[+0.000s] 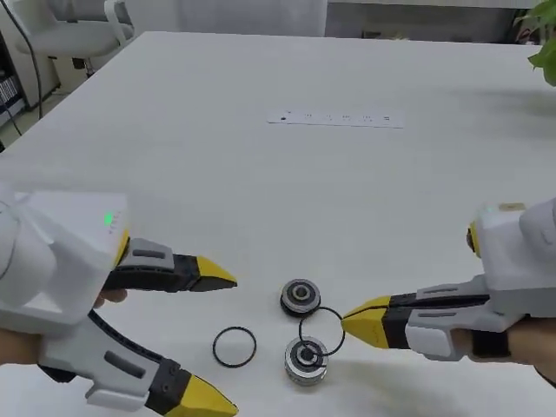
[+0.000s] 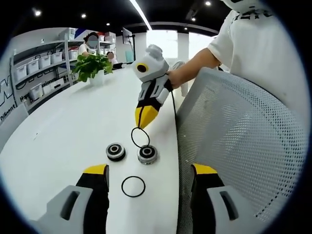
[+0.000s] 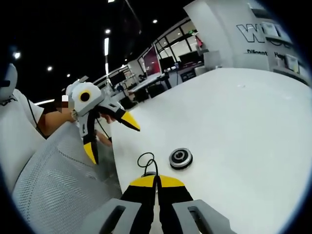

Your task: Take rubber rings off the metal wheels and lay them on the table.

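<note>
rubber ring near table edge

On the wall at the upper right of the right gripper view, large letters beginning "W" are seen, cut off at the edge, and a smaller line beneath is read as "Diligent". In the left gripper view, "Diligent" is made out on the left-hand wall under a large "N". Dark print on the white shirt is too cropped to be read
</note>
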The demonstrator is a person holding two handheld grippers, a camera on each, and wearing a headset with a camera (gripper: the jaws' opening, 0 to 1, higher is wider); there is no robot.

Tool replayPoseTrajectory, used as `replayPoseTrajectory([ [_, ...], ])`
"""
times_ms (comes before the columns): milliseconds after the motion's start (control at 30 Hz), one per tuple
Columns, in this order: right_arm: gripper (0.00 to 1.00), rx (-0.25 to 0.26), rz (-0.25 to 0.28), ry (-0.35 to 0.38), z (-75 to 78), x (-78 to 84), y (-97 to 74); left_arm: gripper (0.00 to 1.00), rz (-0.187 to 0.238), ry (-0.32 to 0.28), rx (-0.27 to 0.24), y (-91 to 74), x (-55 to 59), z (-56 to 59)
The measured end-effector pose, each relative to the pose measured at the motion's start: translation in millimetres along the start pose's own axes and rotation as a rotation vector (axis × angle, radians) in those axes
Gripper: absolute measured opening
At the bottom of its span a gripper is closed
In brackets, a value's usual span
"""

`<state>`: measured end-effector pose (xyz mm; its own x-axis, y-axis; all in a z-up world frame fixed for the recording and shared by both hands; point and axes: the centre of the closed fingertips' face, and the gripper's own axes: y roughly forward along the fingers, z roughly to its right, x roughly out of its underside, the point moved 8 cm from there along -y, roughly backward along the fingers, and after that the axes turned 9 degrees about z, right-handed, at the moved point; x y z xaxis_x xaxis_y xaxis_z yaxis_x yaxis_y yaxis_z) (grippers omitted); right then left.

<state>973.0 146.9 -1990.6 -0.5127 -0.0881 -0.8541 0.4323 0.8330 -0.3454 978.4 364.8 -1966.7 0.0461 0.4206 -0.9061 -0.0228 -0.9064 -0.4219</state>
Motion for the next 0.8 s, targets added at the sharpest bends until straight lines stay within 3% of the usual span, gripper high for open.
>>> replayPoseTrajectory([
  [233, 0.00, -0.009, 0.012, -0.025, -0.9, -14.9, 3.0, 0.66, 0.024, -0.040, -0.056, -15.2, 3.1, 2.0],
  [667, 0.00, -0.059, -0.006, -0.069, -9.0, -27.1, 22.2, 0.68, 0.063, -0.122, -0.167, -38.6, 15.5, 9.3],
  [800, 0.00, -0.078, -0.017, -0.086, -12.5, -29.6, 29.0, 0.68, 0.106, -0.155, -0.203, -38.7, 16.3, 11.0],
])
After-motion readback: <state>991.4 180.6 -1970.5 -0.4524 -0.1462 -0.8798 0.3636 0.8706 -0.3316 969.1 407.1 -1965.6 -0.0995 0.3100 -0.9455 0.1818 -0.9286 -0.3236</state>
